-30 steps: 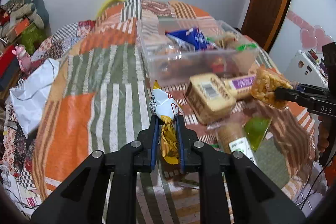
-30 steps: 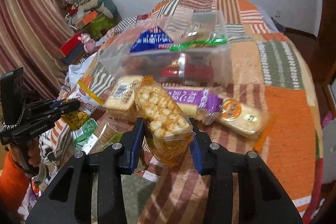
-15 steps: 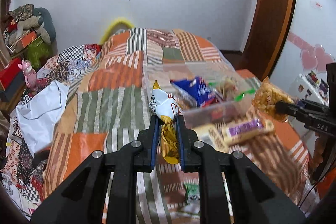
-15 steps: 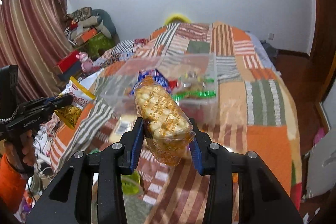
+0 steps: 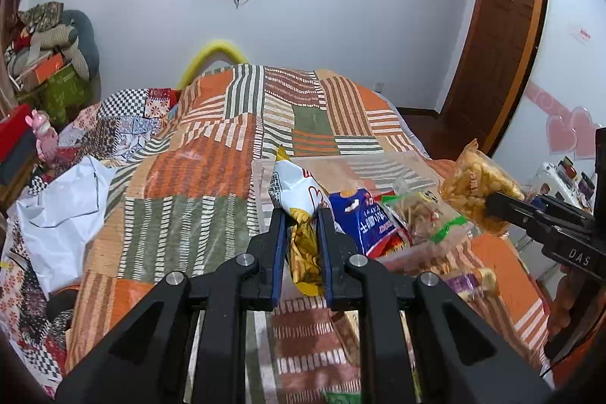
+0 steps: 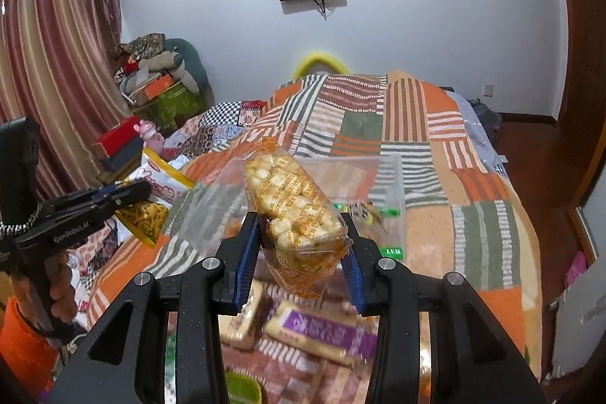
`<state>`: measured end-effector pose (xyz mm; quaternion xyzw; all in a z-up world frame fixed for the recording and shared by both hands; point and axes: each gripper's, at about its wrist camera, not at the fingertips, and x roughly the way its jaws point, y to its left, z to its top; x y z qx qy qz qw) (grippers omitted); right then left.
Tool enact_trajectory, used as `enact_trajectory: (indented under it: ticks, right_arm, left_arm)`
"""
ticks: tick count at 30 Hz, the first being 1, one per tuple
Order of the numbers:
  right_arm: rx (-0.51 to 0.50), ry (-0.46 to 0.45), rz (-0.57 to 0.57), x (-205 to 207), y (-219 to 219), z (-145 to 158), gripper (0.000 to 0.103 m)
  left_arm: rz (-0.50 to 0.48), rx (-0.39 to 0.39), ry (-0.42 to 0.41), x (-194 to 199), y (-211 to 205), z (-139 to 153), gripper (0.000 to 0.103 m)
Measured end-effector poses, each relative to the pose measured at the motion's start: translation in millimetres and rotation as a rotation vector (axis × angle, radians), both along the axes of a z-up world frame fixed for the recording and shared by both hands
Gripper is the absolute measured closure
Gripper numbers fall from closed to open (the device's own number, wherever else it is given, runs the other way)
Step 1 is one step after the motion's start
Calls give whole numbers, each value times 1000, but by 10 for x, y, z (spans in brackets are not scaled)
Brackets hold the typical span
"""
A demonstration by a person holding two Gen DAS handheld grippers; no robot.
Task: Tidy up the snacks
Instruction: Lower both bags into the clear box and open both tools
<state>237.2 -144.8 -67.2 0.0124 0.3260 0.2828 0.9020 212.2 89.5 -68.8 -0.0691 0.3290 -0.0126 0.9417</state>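
I've raised both packets off the patchwork bed (image 5: 212,184) toward the clear plastic bin (image 5: 261,184) at centre frame. Left tool (image 5: 302,248) clenches the white-and-yellow chip bag (image 5: 293,188); right tool (image 6: 301,245) grips the orange-wrapped puffed-corn pack (image 6: 288,203). Dropping comes next, I judge.

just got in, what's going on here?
A person is sorting snacks on a bed, one handheld gripper per hand. The left gripper is shut on a white and yellow chip bag; the right gripper is shut on a clear pack of puffed snacks. Both are held above a clear bin that already holds several packets.
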Motion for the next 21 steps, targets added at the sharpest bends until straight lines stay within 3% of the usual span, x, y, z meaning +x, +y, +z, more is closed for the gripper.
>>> enact_trajectory:
  ticks: [21]
  right_arm:
    - [-101, 80, -29, 608, 467, -401, 66]
  left_arm:
    - [5, 33, 110, 732, -77, -515, 87]
